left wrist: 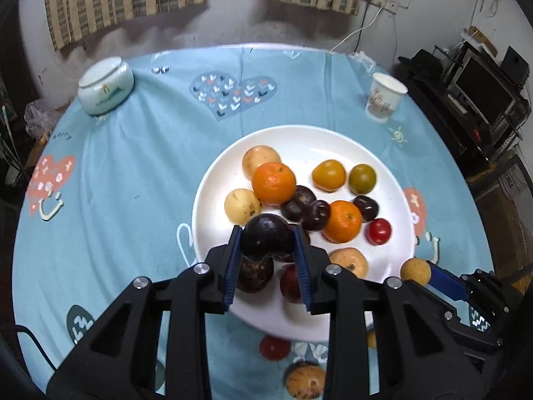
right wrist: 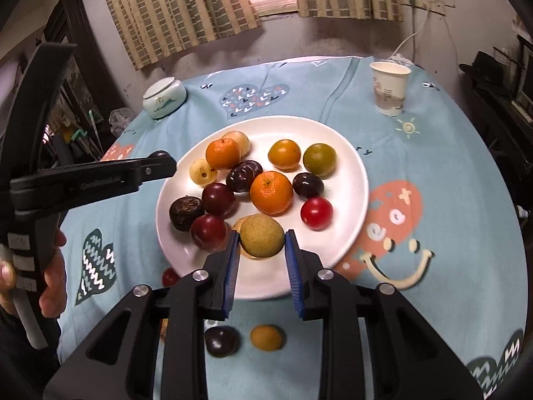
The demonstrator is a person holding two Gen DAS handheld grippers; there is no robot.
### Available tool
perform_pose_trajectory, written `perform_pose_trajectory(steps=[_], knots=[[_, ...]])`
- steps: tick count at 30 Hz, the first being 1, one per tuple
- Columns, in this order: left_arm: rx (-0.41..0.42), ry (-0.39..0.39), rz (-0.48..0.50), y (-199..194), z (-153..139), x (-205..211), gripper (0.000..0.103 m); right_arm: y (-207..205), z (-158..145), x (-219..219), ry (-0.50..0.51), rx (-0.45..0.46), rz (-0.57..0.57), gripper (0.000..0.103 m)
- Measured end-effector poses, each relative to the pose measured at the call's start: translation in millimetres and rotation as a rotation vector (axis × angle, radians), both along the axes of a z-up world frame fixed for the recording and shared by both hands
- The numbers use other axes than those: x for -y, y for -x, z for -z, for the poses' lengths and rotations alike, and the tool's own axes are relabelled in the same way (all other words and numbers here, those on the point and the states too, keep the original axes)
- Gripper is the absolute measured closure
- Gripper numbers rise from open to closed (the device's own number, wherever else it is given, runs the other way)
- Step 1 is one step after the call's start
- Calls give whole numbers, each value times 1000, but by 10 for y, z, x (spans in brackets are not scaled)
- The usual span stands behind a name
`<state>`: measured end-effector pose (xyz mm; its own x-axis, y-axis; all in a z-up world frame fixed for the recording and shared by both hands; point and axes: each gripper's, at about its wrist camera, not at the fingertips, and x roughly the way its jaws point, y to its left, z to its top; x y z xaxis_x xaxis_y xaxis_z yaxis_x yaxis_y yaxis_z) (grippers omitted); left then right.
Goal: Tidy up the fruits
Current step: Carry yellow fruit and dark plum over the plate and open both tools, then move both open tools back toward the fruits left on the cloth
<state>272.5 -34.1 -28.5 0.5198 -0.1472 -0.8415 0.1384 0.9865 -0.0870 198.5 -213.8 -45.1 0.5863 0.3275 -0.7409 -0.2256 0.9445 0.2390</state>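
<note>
Our left gripper (left wrist: pixel 268 243) is clamped on a dark plum (left wrist: pixel 266 236), held above the near rim of the white plate (left wrist: pixel 299 140). Our right gripper (right wrist: pixel 262 243) pinches a tan round fruit (right wrist: pixel 262 236) over the plate's near side. Oranges (right wrist: pixel 271 191) and more plums lie on the plate; a few fruits sit on the blue tablecloth (right wrist: pixel 416 133) nearby.

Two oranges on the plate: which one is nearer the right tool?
The orange mid-plate, beside the red fruit. The other orange sits farther back by the pale fruits, away from the right tool.
</note>
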Motion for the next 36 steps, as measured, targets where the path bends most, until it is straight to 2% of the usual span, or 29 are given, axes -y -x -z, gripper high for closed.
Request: perform_pose_trajectory(steps=[10,14,15,16,17,18,20,22,24,28,31,36], knots=[[-60,-36,29,-214,240,57,72,-280,193,4,69,-25,-16,76],[-59,-51,38,-233,245,79,70,-349,240,-32,92,-27,-14,75],[-54,-53,41,-233,220,81,55,-366,251,-51,109,-30,-9,75],[-47,-55,38,-234,193,79,26,-382,259,-65,127,-32,-3,65],[-17,-53,21,-212,129,52,18,-392,261,-82,153,-32,7,54],[6,-50,9,-196,79,25,17,-381,241,-84,175,-9,26,36],[21,-44,9,-167,-5,-10,17,-335,185,-68,191,52,46,33],[36,-31,-2,-113,-95,-73,17,-287,122,-50,185,67,40,32],[45,-4,-18,-11,-167,-154,16,-224,72,-20,164,63,31,32],[66,24,-54,401,-201,-292,8,127,-32,63,144,68,16,31],[87,27,-71,809,-112,-371,6,452,-39,119,128,52,9,31],[99,-13,-116,1426,155,-395,6,882,83,129,51,-3,31,31]])
